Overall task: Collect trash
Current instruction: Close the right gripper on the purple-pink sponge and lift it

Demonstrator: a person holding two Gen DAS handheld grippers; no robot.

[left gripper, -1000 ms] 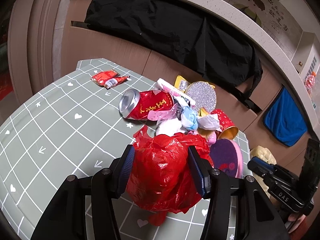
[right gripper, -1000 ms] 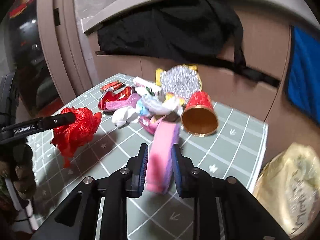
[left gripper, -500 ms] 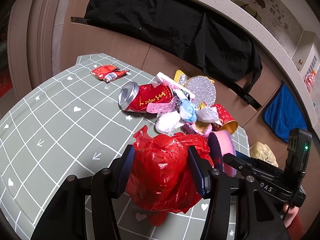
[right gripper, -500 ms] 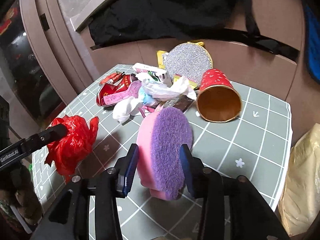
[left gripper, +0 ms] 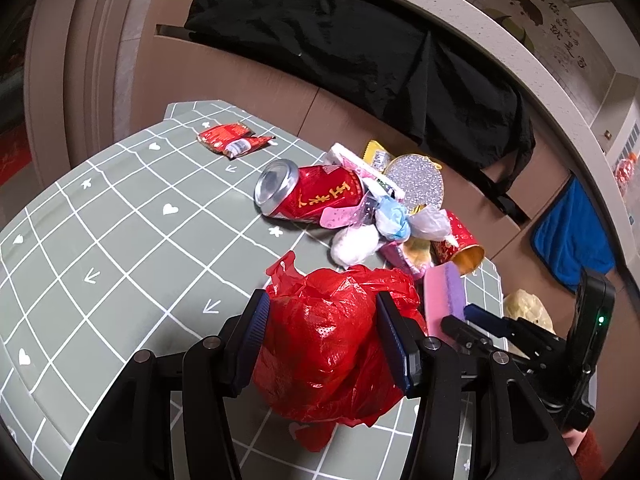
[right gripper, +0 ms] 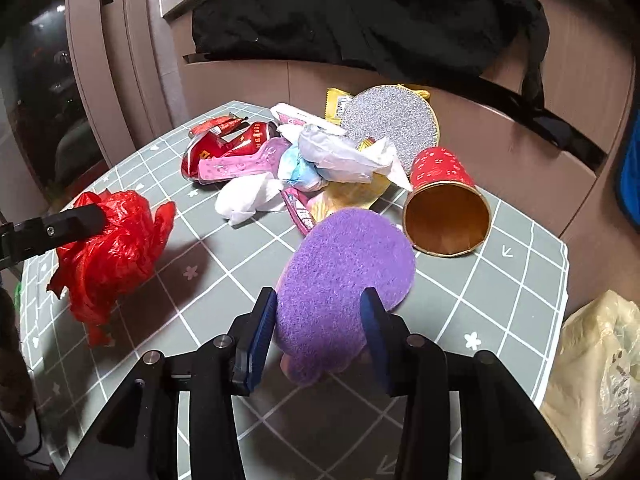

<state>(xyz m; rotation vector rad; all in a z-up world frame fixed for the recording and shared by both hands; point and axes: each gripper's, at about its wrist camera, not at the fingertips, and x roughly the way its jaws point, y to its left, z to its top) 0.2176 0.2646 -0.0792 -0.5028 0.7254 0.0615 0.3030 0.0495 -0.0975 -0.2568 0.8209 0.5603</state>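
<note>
A: Trash pile (right gripper: pixel 320 160) sits at the far middle of the grey-green grid tablecloth (left gripper: pixel 120 248): crushed red can (left gripper: pixel 312 196) on its side, pink wrapper, white and blue wads, glittery silver disc (right gripper: pixel 390 120), red paper cup (right gripper: pixel 444 204) tipped over with its gold mouth toward the right wrist camera. Red snack packet (left gripper: pixel 232 141) lies apart, near the far corner.

B: Left gripper (left gripper: pixel 328 340)?

A: Clamped on a crumpled red plastic bag (left gripper: pixel 332 344); both pads press into it. Bag bottom seems to touch the cloth, though the view is poor there.

B: Right gripper (right gripper: pixel 318 334)?

A: Pink-and-purple sponge (right gripper: pixel 348 276) between the jaws, purple face up. Pads meet its sides; jaws half wide. Sponge is just beside the cup and the pile's near edge.

B: Surroundings?

A: Black garment (right gripper: pixel 360 12) draped behind the table; pale yellow bag (right gripper: pixel 596 376) off the right edge.
</note>
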